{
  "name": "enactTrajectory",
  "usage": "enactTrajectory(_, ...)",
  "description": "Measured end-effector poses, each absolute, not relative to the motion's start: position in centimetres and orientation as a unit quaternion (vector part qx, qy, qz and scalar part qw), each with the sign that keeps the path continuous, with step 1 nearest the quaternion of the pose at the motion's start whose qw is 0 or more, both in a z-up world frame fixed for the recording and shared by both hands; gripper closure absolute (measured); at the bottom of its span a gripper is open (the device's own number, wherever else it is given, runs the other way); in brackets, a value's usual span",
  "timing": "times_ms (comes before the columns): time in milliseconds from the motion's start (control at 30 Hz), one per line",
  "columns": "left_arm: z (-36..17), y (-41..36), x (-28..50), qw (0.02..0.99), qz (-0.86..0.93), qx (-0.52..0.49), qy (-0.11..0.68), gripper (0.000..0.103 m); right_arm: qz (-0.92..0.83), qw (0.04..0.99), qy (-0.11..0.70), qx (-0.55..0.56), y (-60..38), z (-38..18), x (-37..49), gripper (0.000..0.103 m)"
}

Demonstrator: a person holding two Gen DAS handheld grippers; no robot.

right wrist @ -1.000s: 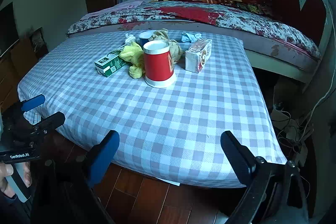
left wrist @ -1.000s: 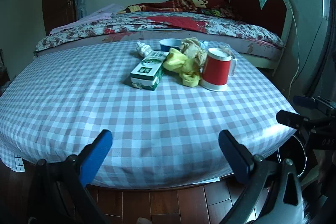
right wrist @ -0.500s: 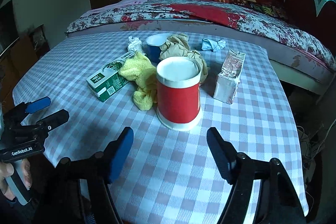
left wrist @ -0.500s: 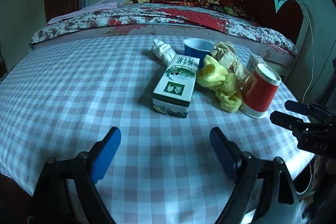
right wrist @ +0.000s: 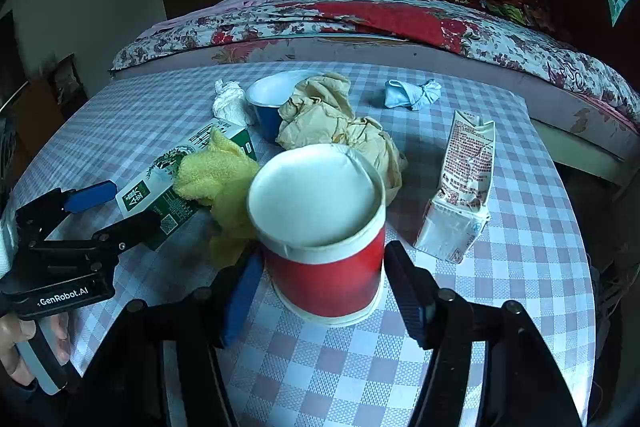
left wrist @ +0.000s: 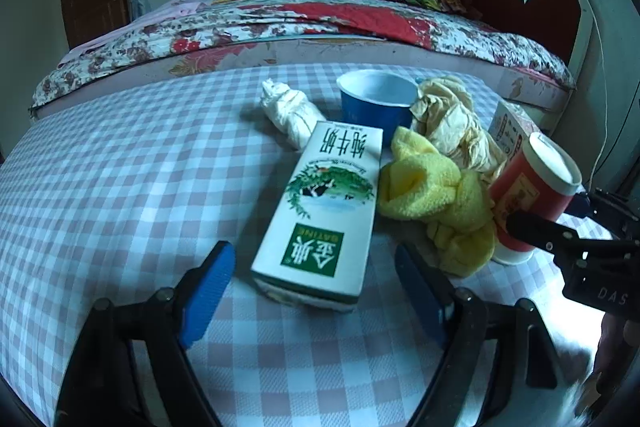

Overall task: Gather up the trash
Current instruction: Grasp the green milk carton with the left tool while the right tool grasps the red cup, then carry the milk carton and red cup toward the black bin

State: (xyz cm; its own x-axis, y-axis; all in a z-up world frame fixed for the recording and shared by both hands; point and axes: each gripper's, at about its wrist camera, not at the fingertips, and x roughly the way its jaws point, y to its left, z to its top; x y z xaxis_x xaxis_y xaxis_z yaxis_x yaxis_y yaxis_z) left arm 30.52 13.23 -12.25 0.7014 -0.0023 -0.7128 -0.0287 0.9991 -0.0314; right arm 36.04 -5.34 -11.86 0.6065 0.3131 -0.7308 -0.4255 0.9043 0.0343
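A green-and-white milk carton point(left wrist: 324, 211) lies flat on the checked table; my left gripper point(left wrist: 316, 287) is open with its fingers on either side of the carton's near end. A red paper cup point(right wrist: 320, 227) stands upright; my right gripper point(right wrist: 320, 291) is open and straddles its base. A yellow cloth point(left wrist: 436, 199) lies between carton and cup. Behind them are a blue cup point(left wrist: 376, 103), crumpled beige paper point(right wrist: 332, 119), a white tissue wad point(left wrist: 288, 111), a blue wad point(right wrist: 412, 95) and a squashed red-print carton point(right wrist: 460, 187).
The checked tablecloth point(left wrist: 120, 187) covers a table in front of a bed with a floral cover point(left wrist: 320, 23). The table's right edge drops off near the squashed carton point(right wrist: 576, 227). The left gripper also shows in the right wrist view point(right wrist: 116, 207).
Both grippers have moved forward over the table. The left now flanks the milk carton's near end; the right now straddles the red cup. Nothing has been grasped.
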Motion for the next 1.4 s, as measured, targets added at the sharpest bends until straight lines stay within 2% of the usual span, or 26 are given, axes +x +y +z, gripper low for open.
enactTrajectory(267, -13.1, 13.2, 31.7, 0.914, 0.006, -0.023, 0.406, 0.033, 0.201, 0.895, 0.393, -0.063, -5.2, -12.1, 36.9, 0.039)
enactTrajectory(333, -13.2, 13.0, 31.8, 0.912, 0.007, -0.019, 0.409, 0.045, 0.201, 0.895, 0.393, -0.060, -5.3, -12.1, 36.8, 0.039)
enactTrajectory(667, -11.9, 13.2, 29.6, 0.920, 0.018, -0.008, 0.391, 0.048, 0.209, 0.894, 0.390, -0.072, -5.8, -11.3, 35.2, 0.050)
enactTrajectory(1100, -9.0, 12.4, 23.0, 0.932, 0.037, -0.017, 0.361, 0.049, 0.205, 0.906, 0.367, -0.052, -9.3, -8.1, 29.9, 0.050)
enactTrajectory(1400, -6.9, 8.2, 18.2, 0.939, -0.008, -0.022, 0.344, 0.049, 0.186, 0.914, 0.359, -0.035, -14.0, -6.5, 24.8, 0.050)
